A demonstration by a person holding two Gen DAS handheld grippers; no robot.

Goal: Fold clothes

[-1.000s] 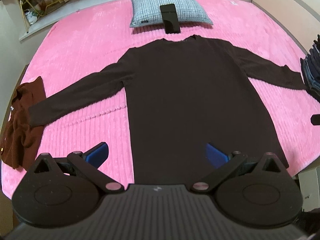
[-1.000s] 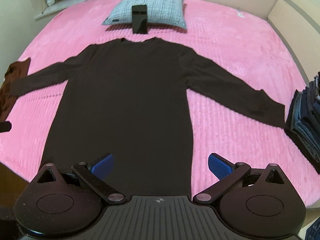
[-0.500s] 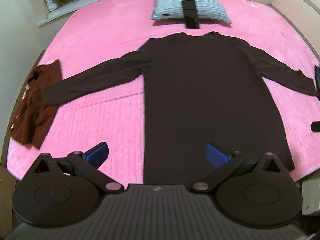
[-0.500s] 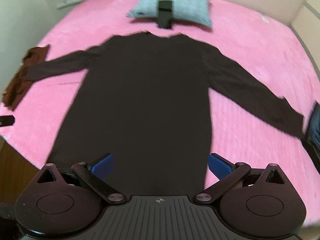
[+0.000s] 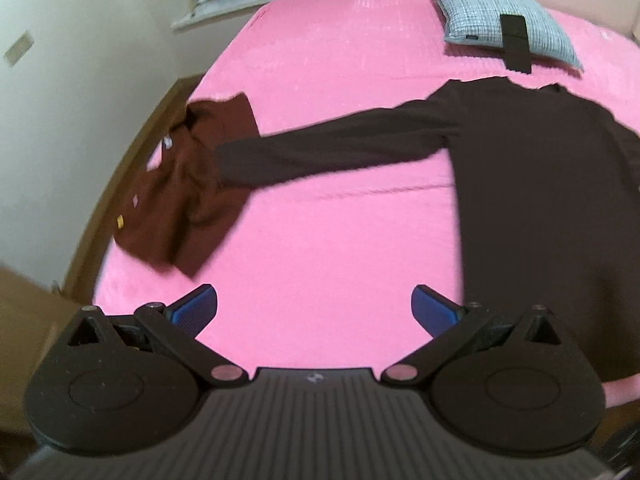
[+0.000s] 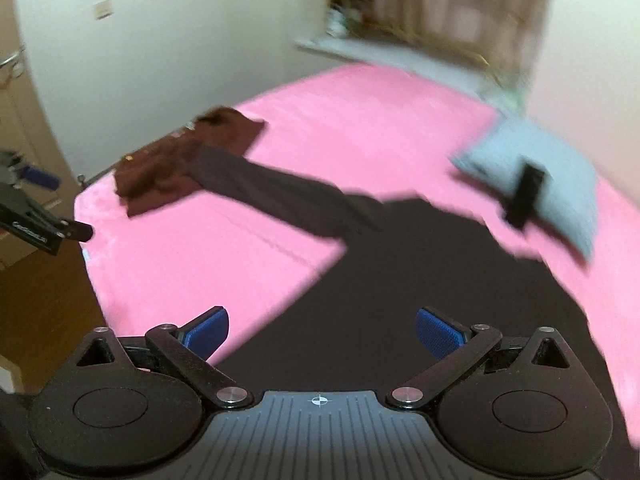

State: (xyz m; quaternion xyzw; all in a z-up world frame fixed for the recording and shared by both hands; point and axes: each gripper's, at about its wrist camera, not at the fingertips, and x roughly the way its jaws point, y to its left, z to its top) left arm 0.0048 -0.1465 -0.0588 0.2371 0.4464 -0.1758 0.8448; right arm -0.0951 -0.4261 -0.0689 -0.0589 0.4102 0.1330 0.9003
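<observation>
My left tongs (image 5: 314, 310) are wide open, nothing between the blue pads (image 5: 194, 312), hovering over bare pink bed (image 5: 320, 240) near its edge. Right tongs (image 6: 322, 330) are also wide open and empty, above the lower body of the dark brown long-sleeve top (image 6: 400, 280).

From the left tongs, the top (image 5: 540, 200) lies flat on the bed, ahead and to the right, neck pointing away from me. Its one visible sleeve (image 5: 328, 148) stretches out ahead-left, and the cuff overlaps a crumpled rust-brown garment (image 5: 180, 196) lying at the bed's left edge. Right view shows the same: sleeve (image 6: 280, 196) running ahead-left to the rust-brown garment (image 6: 176, 168).

A grey checked pillow (image 5: 504, 28) is far ahead-right of the left tongs, beyond the neckline, with a black phone-like slab (image 5: 516, 44) leaning on it. In the right view the pillow (image 6: 548, 184) and slab (image 6: 526, 196) are ahead-right, heavily motion-blurred.

My left tongs also show in the right view, far left (image 6: 40, 200), off the bed's edge over wooden floor (image 6: 40, 292). White wall (image 5: 80, 60) is left of the bed.
</observation>
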